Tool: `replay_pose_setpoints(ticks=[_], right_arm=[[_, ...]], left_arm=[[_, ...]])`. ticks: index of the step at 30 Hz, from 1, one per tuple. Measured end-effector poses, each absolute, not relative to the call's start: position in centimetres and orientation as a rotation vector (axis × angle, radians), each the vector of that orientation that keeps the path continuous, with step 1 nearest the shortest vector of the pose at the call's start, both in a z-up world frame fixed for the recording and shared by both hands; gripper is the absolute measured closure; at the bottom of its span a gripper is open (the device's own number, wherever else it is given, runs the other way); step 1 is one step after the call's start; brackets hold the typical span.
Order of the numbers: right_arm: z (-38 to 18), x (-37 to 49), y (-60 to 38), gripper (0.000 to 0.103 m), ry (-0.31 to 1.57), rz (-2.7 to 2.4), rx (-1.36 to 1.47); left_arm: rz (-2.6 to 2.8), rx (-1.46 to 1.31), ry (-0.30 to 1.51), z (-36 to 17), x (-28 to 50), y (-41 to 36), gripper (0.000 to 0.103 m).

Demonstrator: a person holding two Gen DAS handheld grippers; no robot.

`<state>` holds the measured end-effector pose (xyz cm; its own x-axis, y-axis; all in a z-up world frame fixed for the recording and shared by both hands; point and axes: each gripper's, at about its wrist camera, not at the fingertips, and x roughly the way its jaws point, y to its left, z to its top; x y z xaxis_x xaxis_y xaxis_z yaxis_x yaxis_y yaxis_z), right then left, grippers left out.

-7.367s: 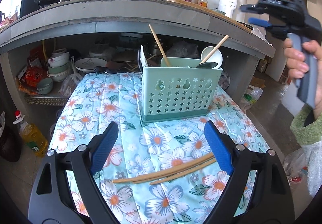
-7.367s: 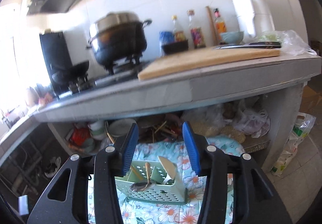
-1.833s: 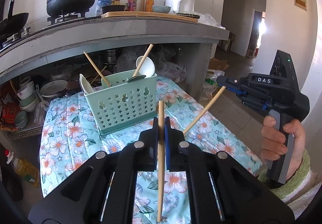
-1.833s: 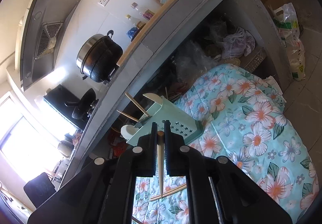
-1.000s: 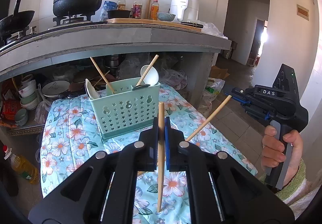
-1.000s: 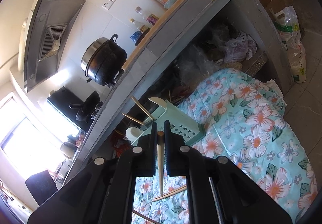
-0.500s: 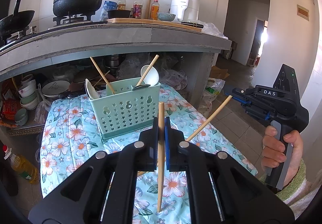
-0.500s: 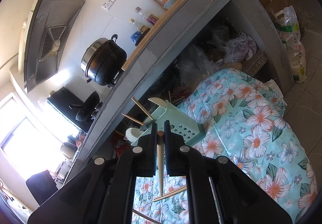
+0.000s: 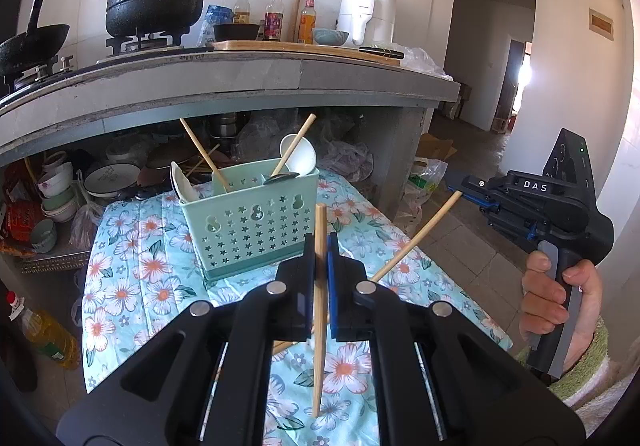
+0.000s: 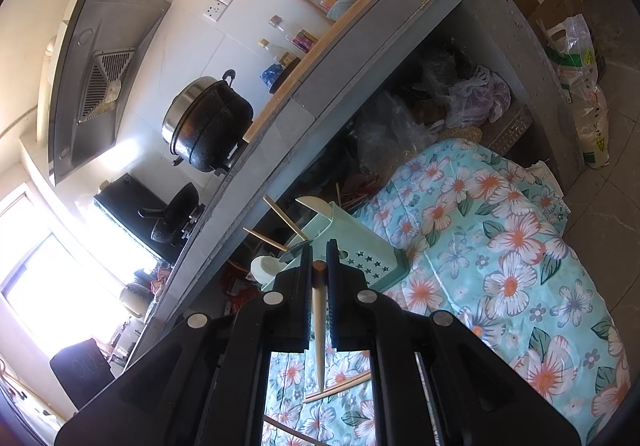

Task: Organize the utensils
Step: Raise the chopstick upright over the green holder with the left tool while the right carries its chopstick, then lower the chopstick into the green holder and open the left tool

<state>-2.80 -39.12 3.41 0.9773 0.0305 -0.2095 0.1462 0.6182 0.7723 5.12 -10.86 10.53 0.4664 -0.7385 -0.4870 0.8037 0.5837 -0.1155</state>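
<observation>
The left gripper [image 9: 320, 246] is clamped on a wooden chopstick [image 9: 319, 310] that stands nearly upright between its blue pads, and the right gripper [image 10: 319, 266] pinches a second chopstick [image 10: 319, 326] near its thick end, the shaft slanting down toward the floral cloth [image 10: 500, 246]. The mint-green utensil caddy [image 9: 256, 221] stands on the cloth just ahead of the left gripper, already holding two chopsticks and some spoons.

To do this step well, carry one stick at a time over the caddy's open top, tip lowest, and aim for the compartment where the other chopsticks lean. Bring the tip inside the rim before loosening the jaws, so the stick slides down rather than bouncing off the wall. Keep the other gripper well apart meanwhile. Two more chopsticks [image 10: 338, 386] seem to lie on the cloth below, though they are partly hidden.
</observation>
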Motion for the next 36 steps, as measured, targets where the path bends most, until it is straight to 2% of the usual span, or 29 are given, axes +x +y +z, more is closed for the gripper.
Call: replay_pose_setpoints(ticks=[14, 23, 30, 36], right_arm=[[4.3, -3.1, -39.2, 0.096, 0.185, -0.068, 0.889], [5.1, -3.9, -40.4, 0.096, 0.153, -0.078, 0.884], [5.6, -3.6, -40.6, 0.096, 0.150, -0.075, 0.881], [6.0, -3.0, -40.4, 0.096, 0.157, -0.074, 0.870]], left_arm=[[-0.957, 0.032, 0.462, 13.7, 7.2, -8.7, 0.099], [-0.883, -0.078, 0.327, 18.8, 11.6, -8.4, 0.099], [-0.806, -0.144, 0.184, 22.5, 15.9, -11.2, 0.099], [-0.785, -0.158, 0.199, 21.4, 19.8, -14.7, 0.099]])
